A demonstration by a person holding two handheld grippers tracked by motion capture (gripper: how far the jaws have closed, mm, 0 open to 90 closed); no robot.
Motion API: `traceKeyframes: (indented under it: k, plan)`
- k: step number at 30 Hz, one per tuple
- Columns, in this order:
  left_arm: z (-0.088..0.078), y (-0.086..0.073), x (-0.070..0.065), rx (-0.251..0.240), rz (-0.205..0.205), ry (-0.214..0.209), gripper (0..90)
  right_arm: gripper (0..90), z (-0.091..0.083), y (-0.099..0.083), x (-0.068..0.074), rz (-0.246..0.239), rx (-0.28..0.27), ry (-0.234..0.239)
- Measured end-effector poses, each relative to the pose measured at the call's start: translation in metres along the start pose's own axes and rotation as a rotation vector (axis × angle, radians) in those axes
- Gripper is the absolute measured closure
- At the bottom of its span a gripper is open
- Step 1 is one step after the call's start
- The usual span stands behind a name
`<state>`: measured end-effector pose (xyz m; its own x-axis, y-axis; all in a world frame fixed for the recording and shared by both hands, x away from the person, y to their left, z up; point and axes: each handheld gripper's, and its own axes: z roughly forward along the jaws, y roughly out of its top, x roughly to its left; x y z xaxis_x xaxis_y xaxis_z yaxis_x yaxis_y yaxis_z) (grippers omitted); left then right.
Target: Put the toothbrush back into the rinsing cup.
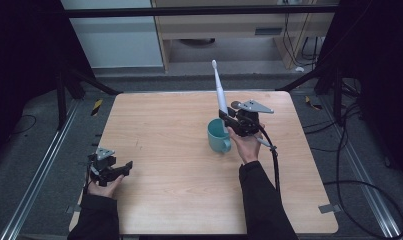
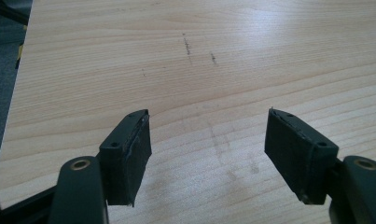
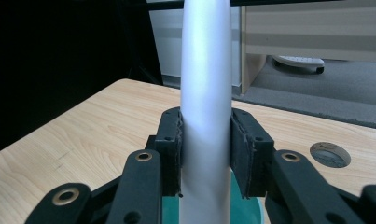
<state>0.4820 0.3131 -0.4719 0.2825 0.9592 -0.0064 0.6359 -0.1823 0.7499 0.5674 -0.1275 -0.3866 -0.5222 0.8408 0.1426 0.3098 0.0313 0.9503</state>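
Gripping a white electric toothbrush [image 1: 219, 91] in right tongs [image 1: 229, 120], upright above a teal mug [image 1: 218, 136] mid-tabletop [image 1: 179, 165]. Left tongs [image 1: 120, 169] spread wide, holding nothing, near the tabletop's left edge.

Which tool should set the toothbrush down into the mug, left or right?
Right. The right tool is shut on the toothbrush, directly above the teal mug. The left tool is open near the table's left edge, well apart from the mug.
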Motion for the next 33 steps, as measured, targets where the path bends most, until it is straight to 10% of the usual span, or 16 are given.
traceKeyframes:
  k: [33]
  plan:
    - [0.001,0.000,0.000,0.004,0.004,0.004,31.1,66.2,0.033,-0.033,-0.007,-0.017,0.077,-0.034]
